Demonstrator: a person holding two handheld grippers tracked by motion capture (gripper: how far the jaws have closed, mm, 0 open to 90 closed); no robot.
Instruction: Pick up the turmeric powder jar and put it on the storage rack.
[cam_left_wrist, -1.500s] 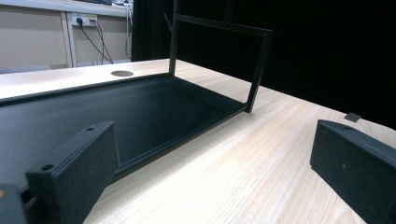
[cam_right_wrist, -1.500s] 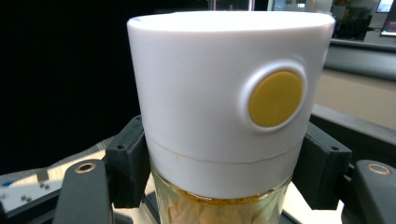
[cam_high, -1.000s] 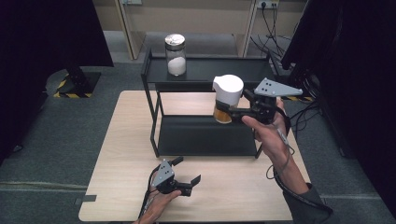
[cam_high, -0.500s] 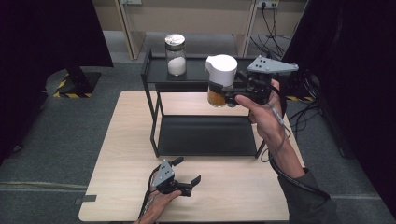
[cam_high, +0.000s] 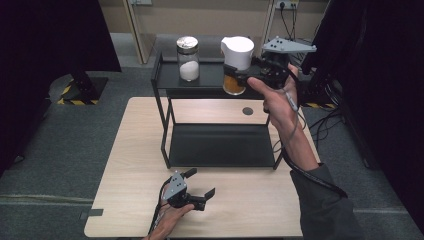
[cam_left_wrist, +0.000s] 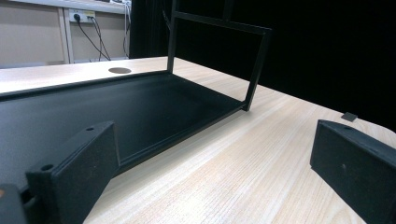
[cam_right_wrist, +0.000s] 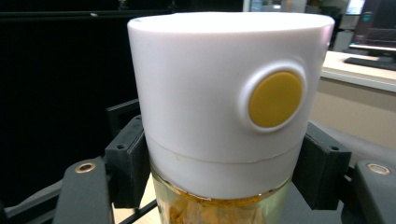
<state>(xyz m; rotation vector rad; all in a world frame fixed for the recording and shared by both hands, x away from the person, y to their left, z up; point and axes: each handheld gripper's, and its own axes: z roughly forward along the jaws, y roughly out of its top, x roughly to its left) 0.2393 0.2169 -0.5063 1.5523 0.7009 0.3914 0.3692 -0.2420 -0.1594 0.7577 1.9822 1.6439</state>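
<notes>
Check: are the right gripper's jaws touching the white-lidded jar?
Touching. In the right gripper view, the right gripper has a black jaw pressed against each side of the white-lidded jar.

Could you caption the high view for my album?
Right gripper lifts a white-lidded jar toward the black rack's top shelf.

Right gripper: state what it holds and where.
The right gripper holds the white-lidded jar of yellow contents, jaws clamped on its sides at the lid's lower edge.
</notes>
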